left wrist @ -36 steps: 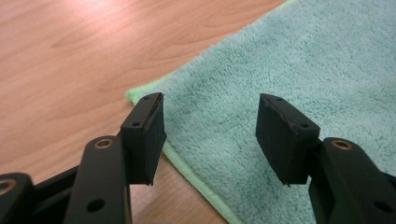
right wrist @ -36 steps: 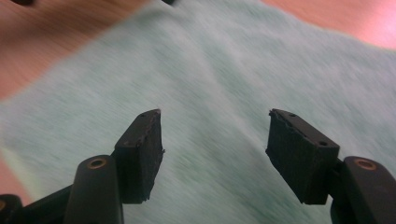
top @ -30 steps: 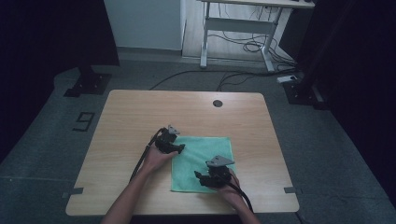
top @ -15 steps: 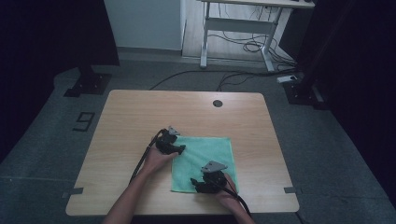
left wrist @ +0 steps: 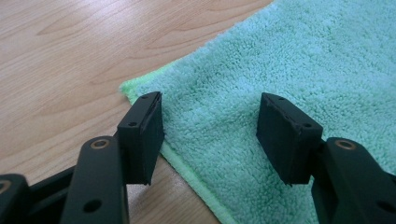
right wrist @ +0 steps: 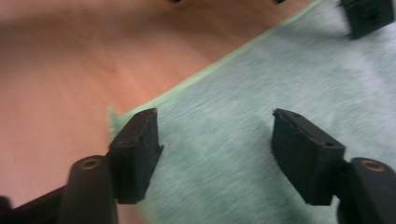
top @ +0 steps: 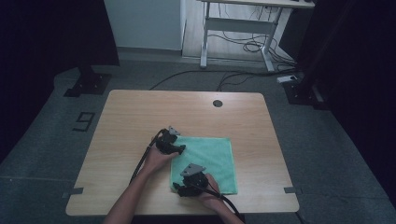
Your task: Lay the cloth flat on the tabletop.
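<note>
A green towel [top: 205,161] lies flat on the wooden table [top: 140,116], spread out as a rough square on the near half, a little right of centre. Its pile is fluffy, its hem a brighter green along the edges.

Over at the towel's far left corner sits the left gripper [top: 176,150], the person's left hand [top: 156,160] wrapped around it from the near side. In the left gripper view its jaws are spread wide, one pad [left wrist: 142,135] right at the towel's left edge, the other over the cloth; nothing is between them. The corner of the towel [left wrist: 128,88] pokes out just beyond the left pad.

Down at the near left corner is the right gripper [top: 179,188], grey three-cornered plate on top, the right hand [top: 208,193] behind it and a cable trailing off toward the near edge. In the right gripper view, which is blurred, its jaws also stand wide apart above the cloth, with the towel's corner [right wrist: 114,116] just past the left pad. The other gripper's jaw tip shows at the top right of that view.

Beyond the towel, a small dark round grommet [top: 217,103] sits near the table's far edge. Tape marks [top: 85,121] lie on the grey floor to the left, and a white desk frame [top: 238,32] with cables stands farther back.
</note>
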A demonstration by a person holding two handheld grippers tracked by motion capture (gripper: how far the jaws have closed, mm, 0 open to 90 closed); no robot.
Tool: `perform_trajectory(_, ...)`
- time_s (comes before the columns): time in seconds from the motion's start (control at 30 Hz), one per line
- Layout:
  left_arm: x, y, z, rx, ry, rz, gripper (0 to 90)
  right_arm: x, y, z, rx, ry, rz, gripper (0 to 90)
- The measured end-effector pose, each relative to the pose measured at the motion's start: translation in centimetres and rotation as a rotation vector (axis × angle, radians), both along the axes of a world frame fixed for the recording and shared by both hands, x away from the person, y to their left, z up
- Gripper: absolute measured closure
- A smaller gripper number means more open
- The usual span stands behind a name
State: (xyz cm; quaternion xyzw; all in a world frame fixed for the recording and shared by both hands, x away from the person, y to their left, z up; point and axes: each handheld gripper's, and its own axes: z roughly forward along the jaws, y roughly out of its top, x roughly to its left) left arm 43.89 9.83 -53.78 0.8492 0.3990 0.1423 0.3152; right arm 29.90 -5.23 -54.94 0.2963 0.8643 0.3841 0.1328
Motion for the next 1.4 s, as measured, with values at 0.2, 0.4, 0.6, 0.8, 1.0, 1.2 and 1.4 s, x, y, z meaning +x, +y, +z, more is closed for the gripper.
perform_trajectory(0.2,-0.1,0.0,0.0,0.000,-0.002,0.005,40.8,-1.3,0.0,0.0,0.002,-0.001,0.019,32.0)
perform_trajectory(0.4,-0.1,0.0,-0.1,-0.002,-0.006,0.006,40.8,-0.6,-1.7,1.3,0.036,-0.028,-0.008,30.7)
perform_trajectory(0.6,-0.2,0.1,-0.1,-0.003,-0.008,0.007,40.8,4.3,-6.4,2.4,0.040,-0.010,-0.151,31.5)
perform_trajectory(0.8,-0.2,0.1,-0.1,-0.005,-0.009,0.005,40.7,8.9,-8.5,1.5,0.047,0.026,-0.233,32.9)
perform_trajectory(1.0,-0.1,0.2,-0.1,-0.009,-0.008,-0.004,40.7,10.7,-9.2,0.2,0.042,0.057,-0.263,32.9)
perform_trajectory(1.2,-0.2,0.2,-0.1,-0.009,-0.009,-0.005,40.5,10.6,-10.7,0.1,-0.001,0.030,-0.319,32.0)
perform_trajectory(1.4,-0.2,0.1,-0.1,-0.009,-0.011,0.001,40.2,11.0,-11.3,0.7,0.013,0.021,-0.340,32.0)
